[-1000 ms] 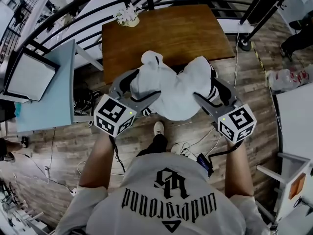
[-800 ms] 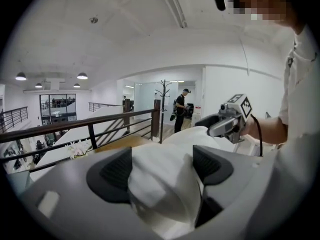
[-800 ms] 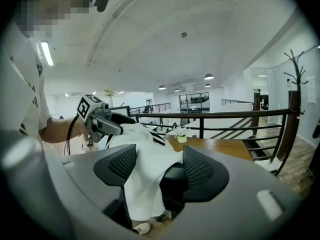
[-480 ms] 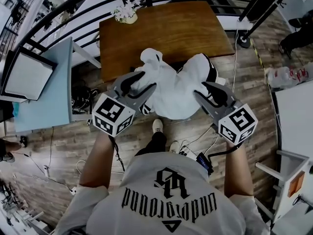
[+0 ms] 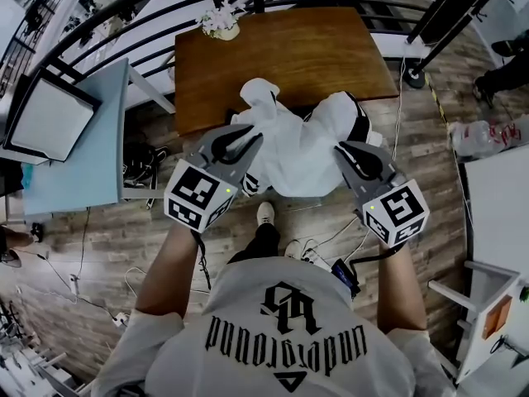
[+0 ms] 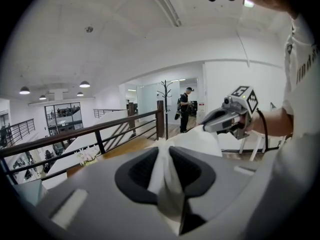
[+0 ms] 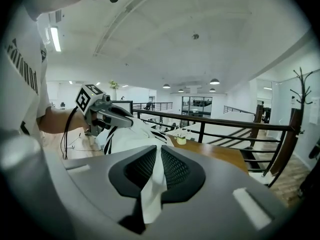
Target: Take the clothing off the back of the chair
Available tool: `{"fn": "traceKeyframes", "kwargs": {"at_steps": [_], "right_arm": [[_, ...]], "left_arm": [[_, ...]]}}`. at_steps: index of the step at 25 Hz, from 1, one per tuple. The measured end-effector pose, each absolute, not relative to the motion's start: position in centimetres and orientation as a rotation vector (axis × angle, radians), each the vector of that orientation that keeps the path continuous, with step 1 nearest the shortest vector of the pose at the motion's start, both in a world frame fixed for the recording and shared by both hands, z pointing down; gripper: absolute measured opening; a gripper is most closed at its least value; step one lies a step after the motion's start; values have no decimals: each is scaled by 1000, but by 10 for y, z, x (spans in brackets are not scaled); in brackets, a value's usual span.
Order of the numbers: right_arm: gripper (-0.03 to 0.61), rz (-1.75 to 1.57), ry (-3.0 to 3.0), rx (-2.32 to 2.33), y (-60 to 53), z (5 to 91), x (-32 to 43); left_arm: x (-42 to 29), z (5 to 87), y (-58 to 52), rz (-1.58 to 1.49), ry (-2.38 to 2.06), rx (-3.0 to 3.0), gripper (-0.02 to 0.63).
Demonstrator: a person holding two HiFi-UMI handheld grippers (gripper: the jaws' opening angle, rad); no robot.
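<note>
The white clothing (image 5: 302, 151) hides the chair beneath it almost wholly in the head view.

Both forearms (image 5: 169, 263) reach forward side by side, with the grippers tipped slightly downward. Left gripper (image 5: 241, 139): jaws closing, a fold of the white clothing (image 5: 302, 151) pinched between the pads. Right gripper (image 5: 345, 149): jaws closing likewise, a strip of the same cloth nipped between them.

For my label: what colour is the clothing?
The clothing: white with black stripes; best in head view.
</note>
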State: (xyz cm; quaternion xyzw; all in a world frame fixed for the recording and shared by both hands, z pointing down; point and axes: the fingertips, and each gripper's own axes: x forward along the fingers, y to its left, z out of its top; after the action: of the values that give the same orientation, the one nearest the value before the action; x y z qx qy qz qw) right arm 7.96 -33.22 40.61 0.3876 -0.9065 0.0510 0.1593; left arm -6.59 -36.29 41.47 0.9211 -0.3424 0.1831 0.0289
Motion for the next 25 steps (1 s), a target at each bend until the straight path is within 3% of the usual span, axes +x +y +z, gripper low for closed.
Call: {"fn": "traceKeyframes", "kwargs": {"at_steps": [25], "right_arm": [[32,-116,-2726,1041,-191,329,85]], "left_arm": [[-65,350,-210,463,-1263,2880,110]]}}
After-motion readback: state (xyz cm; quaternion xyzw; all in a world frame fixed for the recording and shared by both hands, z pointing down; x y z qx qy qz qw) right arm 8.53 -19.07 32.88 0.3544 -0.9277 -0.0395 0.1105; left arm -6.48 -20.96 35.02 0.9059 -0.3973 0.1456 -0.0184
